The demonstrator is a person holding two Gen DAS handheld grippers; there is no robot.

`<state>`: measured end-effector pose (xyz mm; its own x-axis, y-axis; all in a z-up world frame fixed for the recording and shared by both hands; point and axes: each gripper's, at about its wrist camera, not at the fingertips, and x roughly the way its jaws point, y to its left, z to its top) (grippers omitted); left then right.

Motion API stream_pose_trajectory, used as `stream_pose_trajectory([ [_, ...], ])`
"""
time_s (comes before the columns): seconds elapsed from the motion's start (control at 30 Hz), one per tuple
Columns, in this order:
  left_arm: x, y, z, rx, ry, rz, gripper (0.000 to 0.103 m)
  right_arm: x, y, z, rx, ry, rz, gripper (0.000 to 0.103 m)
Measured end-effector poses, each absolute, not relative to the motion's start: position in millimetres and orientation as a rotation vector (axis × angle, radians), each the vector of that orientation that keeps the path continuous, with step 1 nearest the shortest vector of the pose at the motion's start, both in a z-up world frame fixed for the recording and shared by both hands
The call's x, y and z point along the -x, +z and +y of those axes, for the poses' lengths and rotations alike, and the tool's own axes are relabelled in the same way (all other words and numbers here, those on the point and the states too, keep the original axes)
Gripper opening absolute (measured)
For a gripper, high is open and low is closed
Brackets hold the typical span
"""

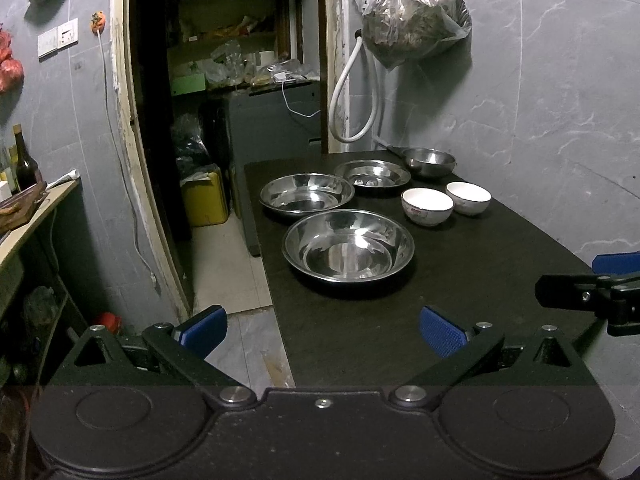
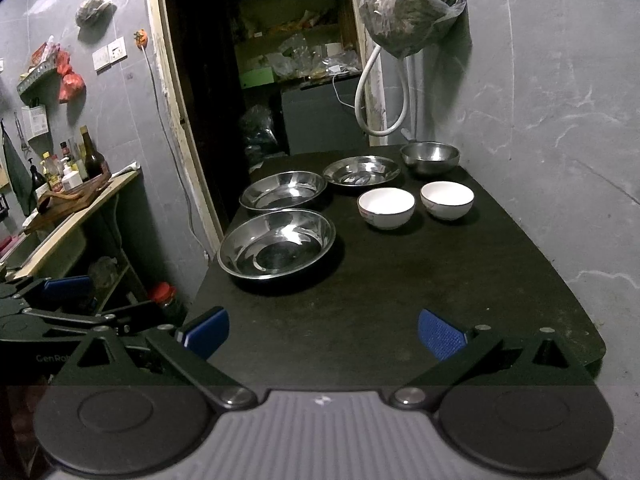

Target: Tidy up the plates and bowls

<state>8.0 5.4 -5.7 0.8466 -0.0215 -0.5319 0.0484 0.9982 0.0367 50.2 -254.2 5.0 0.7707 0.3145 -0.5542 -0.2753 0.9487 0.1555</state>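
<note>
On the dark table (image 1: pixel 460 280) (image 2: pixel 400 288) stand three shallow steel plates: a near one (image 1: pixel 348 246) (image 2: pixel 277 243), a middle one (image 1: pixel 307 193) (image 2: pixel 283 190) and a far one (image 1: pixel 372 173) (image 2: pixel 361 171). A deeper steel bowl (image 1: pixel 429 161) (image 2: pixel 430 157) sits at the far right corner. Two white ceramic bowls (image 1: pixel 427 206) (image 1: pixel 468 198) (image 2: pixel 386 207) (image 2: pixel 447 200) stand side by side. My left gripper (image 1: pixel 322 332) is open and empty over the table's near left edge. My right gripper (image 2: pixel 324 334) is open and empty over the near edge.
A grey wall runs along the table's right side, with a hanging plastic bag (image 1: pixel 416 16) and a white hose (image 1: pixel 352 92). A doorway opens to a cluttered storeroom (image 1: pixel 240 80). A wooden counter with bottles (image 2: pixel 76 184) stands at the left. A red-lidded jar (image 2: pixel 162 294) sits on the floor.
</note>
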Motion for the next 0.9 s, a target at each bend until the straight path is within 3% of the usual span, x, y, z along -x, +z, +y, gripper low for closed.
stream_pose_trajectory([
  [0.9,-26.2,-15.4,5.6,-0.041,-0.035,0.601,0.102,-69.5,-0.9,-252.2,-0.055,0.323,0.640,0.103],
])
